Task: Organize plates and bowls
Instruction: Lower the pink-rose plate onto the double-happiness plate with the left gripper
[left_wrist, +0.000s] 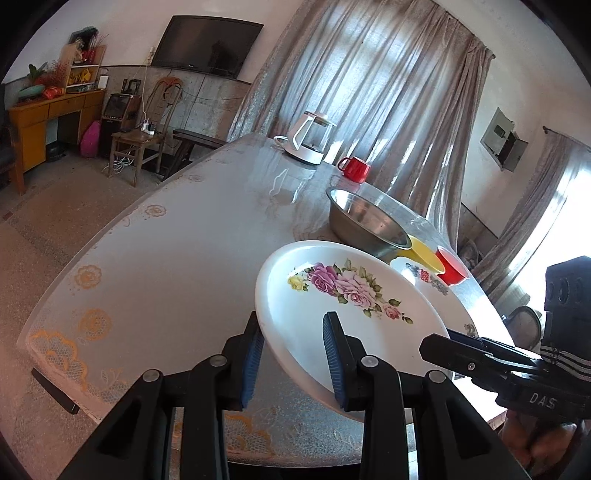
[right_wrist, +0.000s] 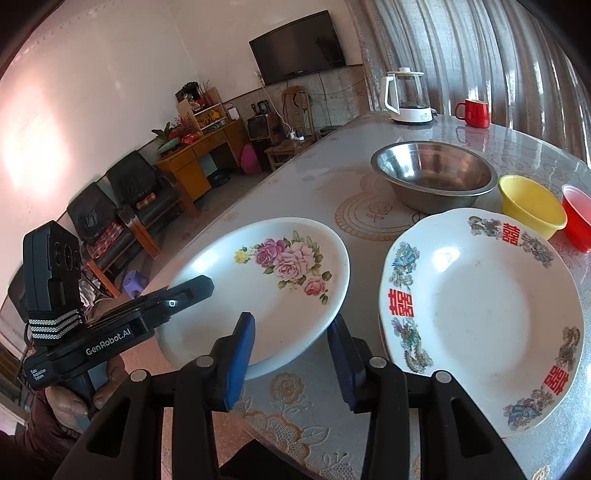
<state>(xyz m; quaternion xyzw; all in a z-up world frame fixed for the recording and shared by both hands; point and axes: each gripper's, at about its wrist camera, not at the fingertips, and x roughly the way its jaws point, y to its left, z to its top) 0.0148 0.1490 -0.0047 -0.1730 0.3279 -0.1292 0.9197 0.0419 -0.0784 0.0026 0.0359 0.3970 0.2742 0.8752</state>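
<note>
— Where's the rose plate (right_wrist: 266, 291)?

— Off the table (left_wrist: 155, 266), tilted, its rim nipped in my left tongs (left_wrist: 293, 354) and right tongs (right_wrist: 291, 356), seemingly.

— Risk?

— Uneven lifting slides it onto the red-character plate (right_wrist: 484, 317).

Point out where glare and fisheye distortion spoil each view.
Left wrist view: window light through the curtain blows out the right edge and streaks the table near the kettle; the table edge bows. Right wrist view: a pink flare washes the wall, highlights sit on both plates, and the corners go black.
</note>
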